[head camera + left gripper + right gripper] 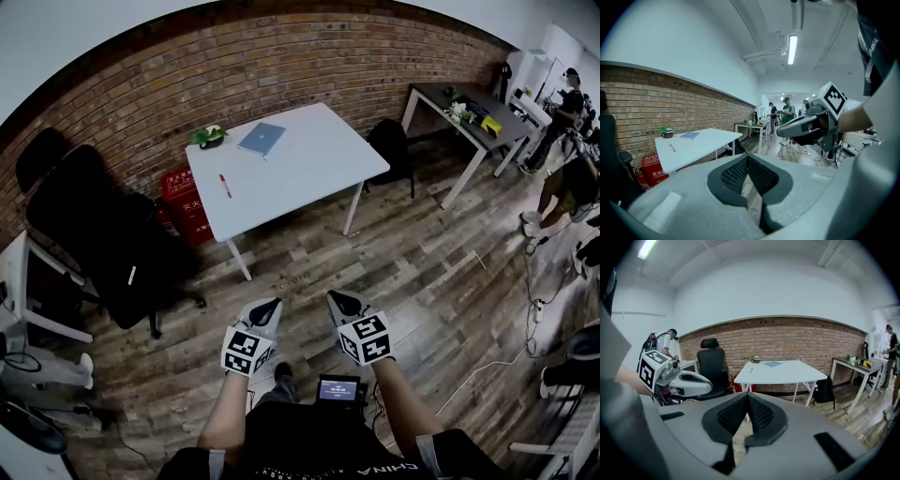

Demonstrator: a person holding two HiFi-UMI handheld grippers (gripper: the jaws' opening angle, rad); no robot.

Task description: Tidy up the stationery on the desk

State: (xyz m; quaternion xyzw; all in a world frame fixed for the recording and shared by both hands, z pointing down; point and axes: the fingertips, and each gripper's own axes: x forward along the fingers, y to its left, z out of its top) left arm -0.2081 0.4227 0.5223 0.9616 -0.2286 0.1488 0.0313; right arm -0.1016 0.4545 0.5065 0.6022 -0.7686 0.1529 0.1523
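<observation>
A white desk [309, 173] stands by the brick wall, well ahead of me. On it lie a red pen [225, 185], a blue notebook [262, 139] and a small green potted plant [208, 136]. My left gripper [272, 306] and right gripper [336, 300] hang side by side over the wooden floor, short of the desk. Both are shut with nothing between the jaws. In the right gripper view the desk [787, 372] shows the pen [751, 370] and notebook [773, 364]. The left gripper view shows the desk [701, 143] at left.
A black office chair [103, 234] stands left of the desk, with red boxes [183, 206] against the wall. A second desk [469, 117] with small items stands at the far right, where people [567, 178] are. Cables run over the floor at right.
</observation>
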